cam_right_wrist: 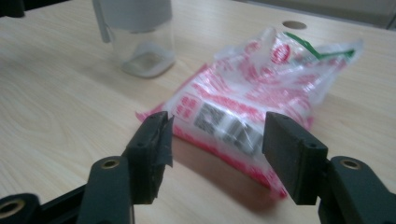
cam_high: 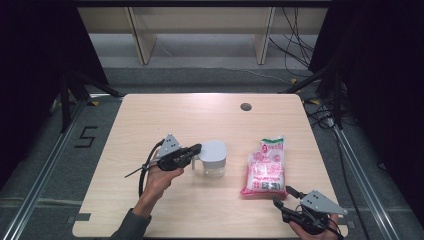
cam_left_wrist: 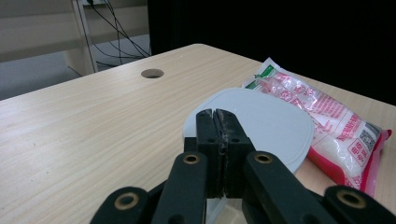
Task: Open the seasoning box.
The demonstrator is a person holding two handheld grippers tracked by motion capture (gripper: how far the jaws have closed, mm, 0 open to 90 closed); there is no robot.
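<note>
At the jug, which stands lidded near the table's middle, the left gripper has its jaws fully together, apparently pinched on the jug's handle, though the contact itself is hidden. To the jug's right lies the bag, unopened and flat; the right gripper, at the bag's near end, has jaws partly open, astride the corner and not yet touching it. I judge the jug steadied, while gripping the bag, lifting it and any filling remain.

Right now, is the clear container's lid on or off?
On. The grey lid sits flat across the top of the upright clear container; the left gripper view shows it covering the mouth. Whether it is sealed, I cannot tell.
</note>
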